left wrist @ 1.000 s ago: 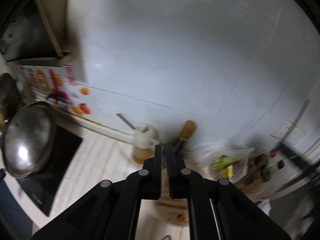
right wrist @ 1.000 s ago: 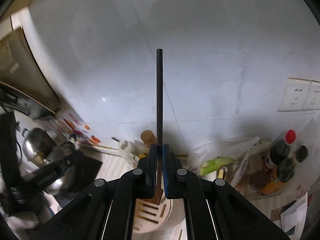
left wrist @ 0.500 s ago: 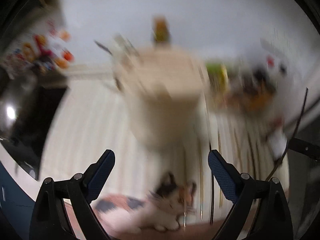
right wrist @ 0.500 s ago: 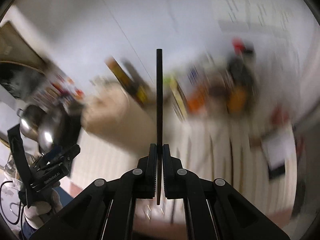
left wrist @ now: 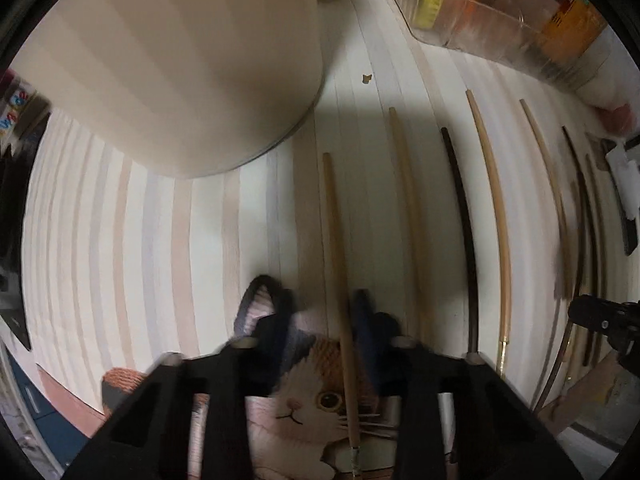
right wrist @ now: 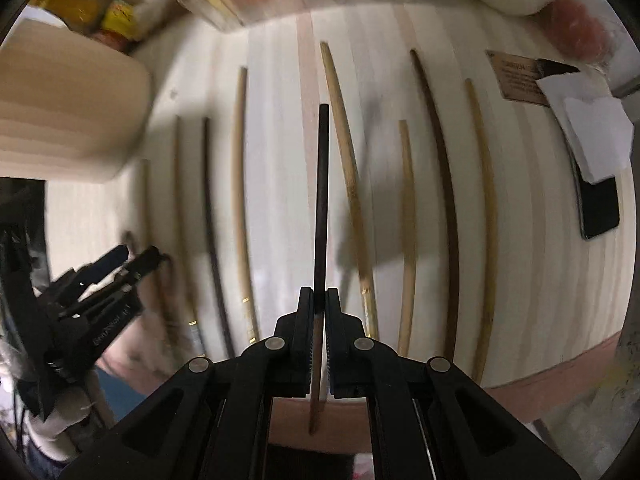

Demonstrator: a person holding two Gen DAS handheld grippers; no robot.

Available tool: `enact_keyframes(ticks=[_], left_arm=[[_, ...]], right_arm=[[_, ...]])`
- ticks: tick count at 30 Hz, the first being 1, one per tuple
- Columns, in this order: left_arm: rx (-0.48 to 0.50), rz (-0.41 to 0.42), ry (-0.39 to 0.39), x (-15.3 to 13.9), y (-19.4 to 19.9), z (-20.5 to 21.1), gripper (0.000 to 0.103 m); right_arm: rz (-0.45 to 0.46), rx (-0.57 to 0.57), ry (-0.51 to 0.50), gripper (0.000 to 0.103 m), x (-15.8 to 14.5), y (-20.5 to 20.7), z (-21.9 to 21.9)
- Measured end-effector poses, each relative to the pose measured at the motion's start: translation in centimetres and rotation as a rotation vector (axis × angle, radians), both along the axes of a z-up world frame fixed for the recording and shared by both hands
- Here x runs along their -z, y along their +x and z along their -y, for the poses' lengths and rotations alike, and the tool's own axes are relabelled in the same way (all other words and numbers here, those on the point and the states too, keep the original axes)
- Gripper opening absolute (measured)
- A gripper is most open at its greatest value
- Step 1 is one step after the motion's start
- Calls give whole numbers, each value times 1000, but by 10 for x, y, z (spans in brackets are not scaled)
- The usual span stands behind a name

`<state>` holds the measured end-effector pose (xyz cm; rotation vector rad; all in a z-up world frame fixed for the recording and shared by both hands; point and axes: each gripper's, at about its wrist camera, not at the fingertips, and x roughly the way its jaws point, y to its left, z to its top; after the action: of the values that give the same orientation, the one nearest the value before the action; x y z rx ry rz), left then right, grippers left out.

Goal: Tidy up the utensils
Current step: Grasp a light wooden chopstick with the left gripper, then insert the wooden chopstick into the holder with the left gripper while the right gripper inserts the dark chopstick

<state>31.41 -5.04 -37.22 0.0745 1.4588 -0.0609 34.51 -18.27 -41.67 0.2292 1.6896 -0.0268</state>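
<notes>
Several chopsticks, light and dark, lie side by side on the striped mat [left wrist: 160, 240]. My left gripper [left wrist: 320, 312] is open low over the mat, its jaws either side of a light chopstick [left wrist: 334, 240]. My right gripper [right wrist: 319, 300] is shut on a dark chopstick [right wrist: 322, 184], held above the row of chopsticks [right wrist: 406, 208]. The beige holder [left wrist: 180, 60] stands at the back left, and it also shows in the right wrist view [right wrist: 68, 116]. The left gripper also shows in the right wrist view [right wrist: 132, 260].
A clear bin of packets [left wrist: 512, 12] stands behind the mat. A phone and white paper [right wrist: 592, 168] lie at the right edge. A cat picture [left wrist: 304, 400] marks the mat's near edge. The stove edge [left wrist: 12, 184] is at far left.
Both grippers have tipped down from facing the wall to the mat. The left gripper opened wide, came down over a light chopstick and has part-closed around it. The right stays shut on the dark chopstick.
</notes>
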Motion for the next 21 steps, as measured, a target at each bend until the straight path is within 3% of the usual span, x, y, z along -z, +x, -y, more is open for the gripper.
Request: enact_keyframes(ticks=[8, 21], left_arm=[[-41, 55, 4, -24, -12, -21, 4], [-54, 241, -71, -112, -57, -43, 4]], right_arm=[[32, -41, -31, 5, 2, -3, -14], [268, -68, 39, 5, -93, -17, -37]])
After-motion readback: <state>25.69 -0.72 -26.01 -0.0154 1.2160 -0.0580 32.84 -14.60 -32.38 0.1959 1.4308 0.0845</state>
